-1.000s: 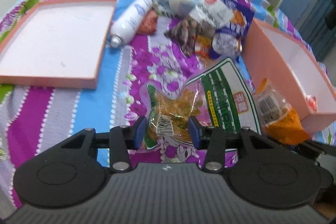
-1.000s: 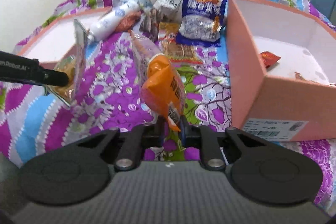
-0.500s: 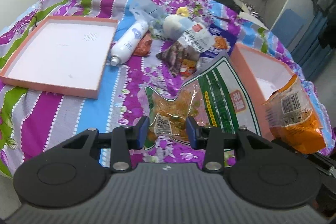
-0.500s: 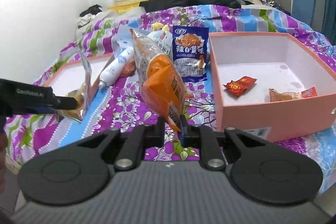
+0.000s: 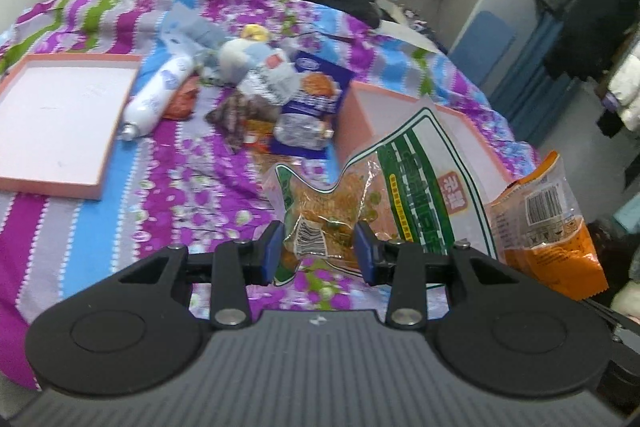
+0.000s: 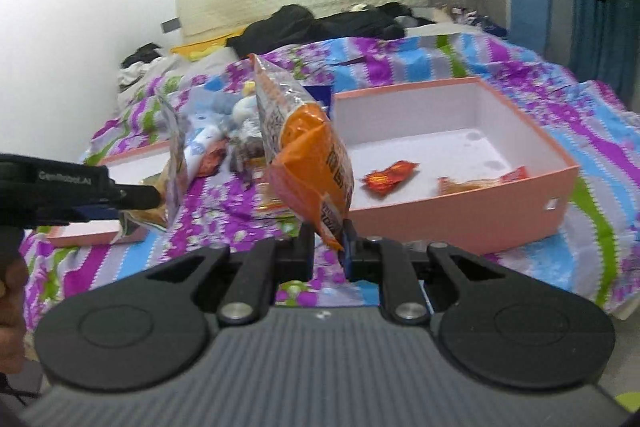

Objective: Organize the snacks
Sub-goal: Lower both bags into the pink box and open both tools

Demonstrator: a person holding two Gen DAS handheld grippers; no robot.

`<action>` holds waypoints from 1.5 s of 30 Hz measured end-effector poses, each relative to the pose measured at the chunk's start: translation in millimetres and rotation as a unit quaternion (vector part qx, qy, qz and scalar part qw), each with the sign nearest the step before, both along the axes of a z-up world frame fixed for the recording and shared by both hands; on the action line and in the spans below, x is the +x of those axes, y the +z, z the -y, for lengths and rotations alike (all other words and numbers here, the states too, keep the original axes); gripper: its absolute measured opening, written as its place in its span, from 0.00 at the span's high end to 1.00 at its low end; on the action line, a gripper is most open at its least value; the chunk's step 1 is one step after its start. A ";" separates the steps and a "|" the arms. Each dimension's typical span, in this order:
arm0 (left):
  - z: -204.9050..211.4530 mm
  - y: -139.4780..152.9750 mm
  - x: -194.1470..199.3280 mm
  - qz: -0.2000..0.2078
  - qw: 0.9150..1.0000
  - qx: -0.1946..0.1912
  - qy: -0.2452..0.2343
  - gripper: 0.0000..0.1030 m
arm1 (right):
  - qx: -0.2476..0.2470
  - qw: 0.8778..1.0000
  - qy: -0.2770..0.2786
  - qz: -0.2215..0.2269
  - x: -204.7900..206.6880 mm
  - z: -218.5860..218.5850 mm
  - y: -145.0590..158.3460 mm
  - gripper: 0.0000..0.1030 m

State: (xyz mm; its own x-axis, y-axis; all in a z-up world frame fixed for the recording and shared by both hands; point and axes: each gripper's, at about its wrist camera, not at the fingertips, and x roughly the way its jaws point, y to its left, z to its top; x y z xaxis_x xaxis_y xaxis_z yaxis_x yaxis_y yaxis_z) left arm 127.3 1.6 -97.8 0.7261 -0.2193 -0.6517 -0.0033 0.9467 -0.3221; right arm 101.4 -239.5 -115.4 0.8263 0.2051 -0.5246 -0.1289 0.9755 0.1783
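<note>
The green-and-white snack bag (image 5: 360, 199) hangs above the patterned bedspread (image 5: 168, 187), its lower corner pinched between the blue pads of the left gripper (image 5: 319, 253); the orange snack packet (image 6: 308, 163) stands upright in the air, its bottom edge clamped tight in the right gripper (image 6: 327, 247), just beside the near wall of the pink box (image 6: 460, 215); two small red wrappers (image 6: 390, 177) lie inside that box; farther back, a pile of loose snacks (image 5: 276, 99) and a white bottle (image 5: 156, 97) rest beside the shallow pink lid (image 5: 60, 123).
</note>
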 end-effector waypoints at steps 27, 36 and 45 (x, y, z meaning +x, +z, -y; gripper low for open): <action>126.5 1.6 169.2 0.041 0.991 0.035 -0.124 0.57 | -0.011 0.996 -0.083 -0.020 132.6 82.0 -10.3 0.83; 145.3 -34.3 224.9 -0.015 0.988 0.055 -0.143 0.57 | 0.000 0.994 -0.085 -0.073 171.8 91.4 -50.2 0.82; 137.2 -42.9 236.3 -0.039 0.989 0.046 -0.136 0.32 | 0.004 0.989 -0.095 -0.113 185.5 90.9 -65.6 0.72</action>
